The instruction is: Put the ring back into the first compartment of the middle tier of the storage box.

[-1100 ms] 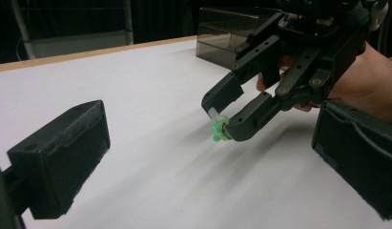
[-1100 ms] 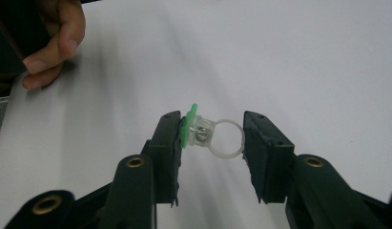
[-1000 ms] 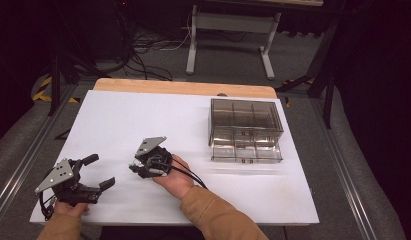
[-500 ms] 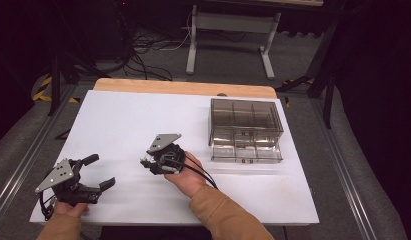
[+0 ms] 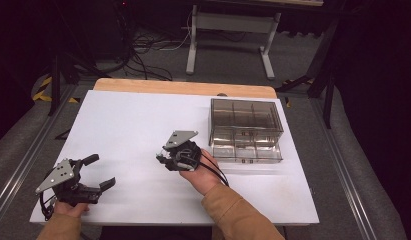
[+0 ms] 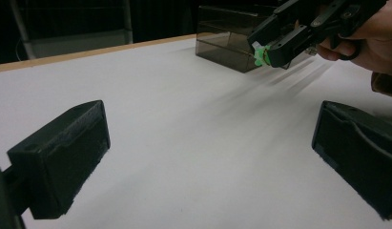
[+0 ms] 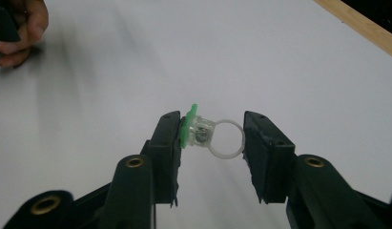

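bright white table (image 5: 133,125) amid dark surroundings, soft streaked shadows, slight motion blur, mild grain throughout

Between the left tool (image 5: 95,172) and the right tool (image 5: 164,159) the white desk (image 5: 128,125) lies bare, so either can cross there. Beyond both tools the desk is open to its wooden far edge. Just right of the right tool stands the smoky transparent plastic compartment box (image 5: 245,130), blocking passage there.
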Available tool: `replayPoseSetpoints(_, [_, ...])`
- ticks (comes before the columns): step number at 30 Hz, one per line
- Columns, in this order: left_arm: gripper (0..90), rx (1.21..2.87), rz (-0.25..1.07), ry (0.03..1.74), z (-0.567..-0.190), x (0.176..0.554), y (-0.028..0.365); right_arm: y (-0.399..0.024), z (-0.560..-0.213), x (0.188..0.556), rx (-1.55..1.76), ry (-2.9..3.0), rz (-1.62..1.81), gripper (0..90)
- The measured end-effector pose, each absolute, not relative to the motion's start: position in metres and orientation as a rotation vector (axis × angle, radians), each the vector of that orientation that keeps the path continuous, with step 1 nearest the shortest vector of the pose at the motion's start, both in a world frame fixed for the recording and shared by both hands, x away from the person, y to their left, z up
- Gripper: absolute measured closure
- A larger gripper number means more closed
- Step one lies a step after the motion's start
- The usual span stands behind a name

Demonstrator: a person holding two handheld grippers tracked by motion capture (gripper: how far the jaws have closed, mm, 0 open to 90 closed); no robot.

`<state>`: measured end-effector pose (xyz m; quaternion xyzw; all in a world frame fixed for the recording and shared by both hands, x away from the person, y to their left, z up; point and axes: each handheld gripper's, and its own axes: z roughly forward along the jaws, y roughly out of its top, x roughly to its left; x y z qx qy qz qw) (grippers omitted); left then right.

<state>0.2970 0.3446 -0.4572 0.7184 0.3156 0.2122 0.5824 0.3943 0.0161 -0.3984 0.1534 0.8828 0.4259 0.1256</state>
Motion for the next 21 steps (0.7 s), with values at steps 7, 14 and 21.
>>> replayPoseSetpoints(7, [0.2, 1.677, 0.499, 0.735, -0.457, 0.297, 0.344, 0.001, -0.394, 0.394, 0.467, 2.555, 1.217, 58.9])
replayPoseSetpoints(14, [0.2, 1.678, 0.495, 0.736, -0.457, 0.297, 0.344, -0.014, -0.391, 0.395, 0.5, 2.549, 1.191, 58.8])
replayPoseSetpoints(21, [0.2, 1.681, 0.497, 0.736, -0.457, 0.297, 0.344, -0.032, -0.387, 0.396, 0.551, 2.524, 1.173, 58.8])
